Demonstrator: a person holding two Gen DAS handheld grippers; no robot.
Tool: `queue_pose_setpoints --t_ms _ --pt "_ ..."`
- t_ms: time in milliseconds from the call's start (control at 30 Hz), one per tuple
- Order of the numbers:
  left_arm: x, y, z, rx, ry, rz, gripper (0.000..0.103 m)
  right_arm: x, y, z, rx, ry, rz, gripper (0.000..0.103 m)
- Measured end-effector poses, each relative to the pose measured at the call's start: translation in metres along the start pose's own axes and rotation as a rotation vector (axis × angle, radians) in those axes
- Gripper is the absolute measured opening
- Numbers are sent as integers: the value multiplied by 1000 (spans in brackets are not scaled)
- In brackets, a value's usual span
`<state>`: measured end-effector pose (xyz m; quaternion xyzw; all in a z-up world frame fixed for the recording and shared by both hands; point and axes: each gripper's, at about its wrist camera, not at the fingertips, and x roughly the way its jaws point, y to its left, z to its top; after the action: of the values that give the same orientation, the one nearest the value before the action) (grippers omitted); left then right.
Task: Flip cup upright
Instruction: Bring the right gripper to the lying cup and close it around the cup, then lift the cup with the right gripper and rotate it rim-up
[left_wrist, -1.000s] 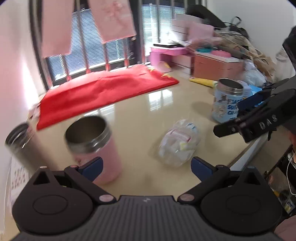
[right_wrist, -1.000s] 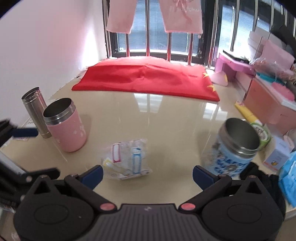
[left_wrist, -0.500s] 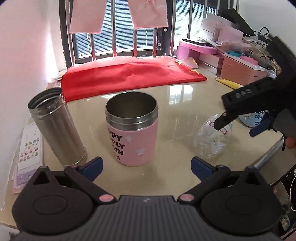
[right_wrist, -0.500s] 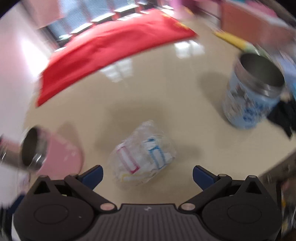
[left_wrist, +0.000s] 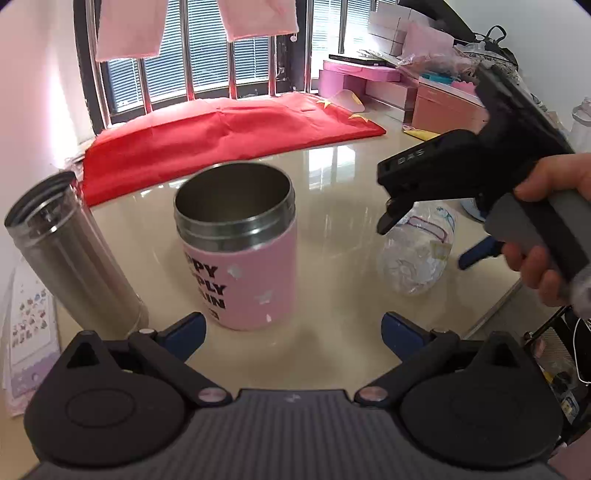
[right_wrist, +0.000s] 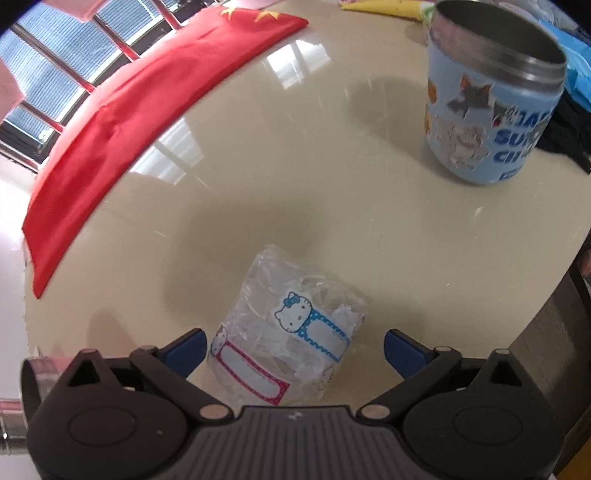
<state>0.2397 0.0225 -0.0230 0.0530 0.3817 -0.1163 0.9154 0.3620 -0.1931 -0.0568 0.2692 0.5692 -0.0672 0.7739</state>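
Two grippers are up over the shiny table (left_wrist: 332, 229). The left gripper (left_wrist: 291, 328) has its blue fingers wide apart and holds nothing. The pink cup (left_wrist: 240, 251) stands upright just past them, mouth up. Some of its letters are hidden round the side. A silver bottle (left_wrist: 70, 251) stands close on its left. The right gripper (right_wrist: 293, 349) is wide open too. The crinkly clear cup (right_wrist: 284, 339) lies on its side between its fingers, partly hidden. A blue cup (right_wrist: 487, 107) stands upright far off.
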Motion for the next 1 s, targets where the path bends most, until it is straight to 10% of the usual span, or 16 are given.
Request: queue_pose_setpoints --t_ms 633,1000 --pt "-3 13 -13 -50 26 17 103 12 91 -17 -1167 246 -102 82" --pt "-3 12 -12 -59 26 20 103 14 90 9 -923 174 -96 90"
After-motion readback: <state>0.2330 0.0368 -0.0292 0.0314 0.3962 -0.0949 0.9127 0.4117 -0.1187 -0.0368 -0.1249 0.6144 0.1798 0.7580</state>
